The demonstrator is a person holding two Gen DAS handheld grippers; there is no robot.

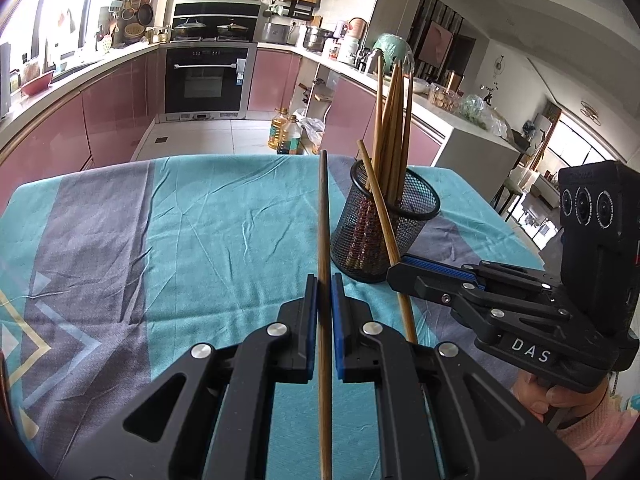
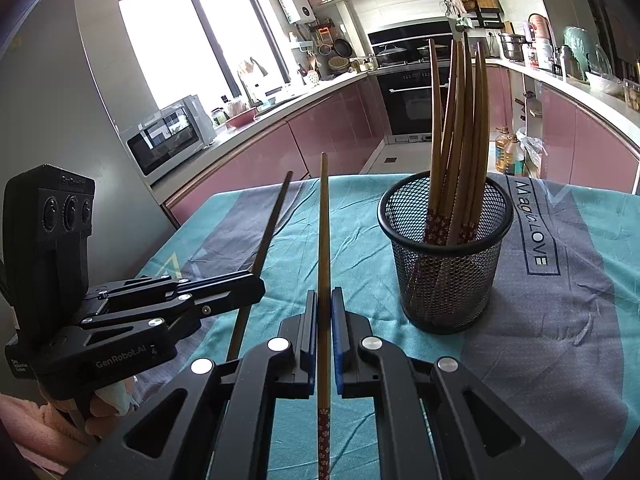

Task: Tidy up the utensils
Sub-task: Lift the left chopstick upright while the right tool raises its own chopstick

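Clenching one chopstick [image 1: 323,240] each, fingers [image 1: 310,320] of "DAS" and "GenRobot.AI" grippers; cloth [image 2: 536,224] reading "Magic LOVE".

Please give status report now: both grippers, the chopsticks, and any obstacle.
Left gripper shut on darker chopstick. Right gripper shut on lighter chopstick. Mesh holder upright, several chopsticks inside. Nothing between grippers and holder.

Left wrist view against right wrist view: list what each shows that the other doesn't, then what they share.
Only the left wrist view: the right gripper from the side, and its chopstick passing in front of the holder. Only the right wrist view: the microwave and the window. Both: the mesh holder of chopsticks, the teal tablecloth, the oven.
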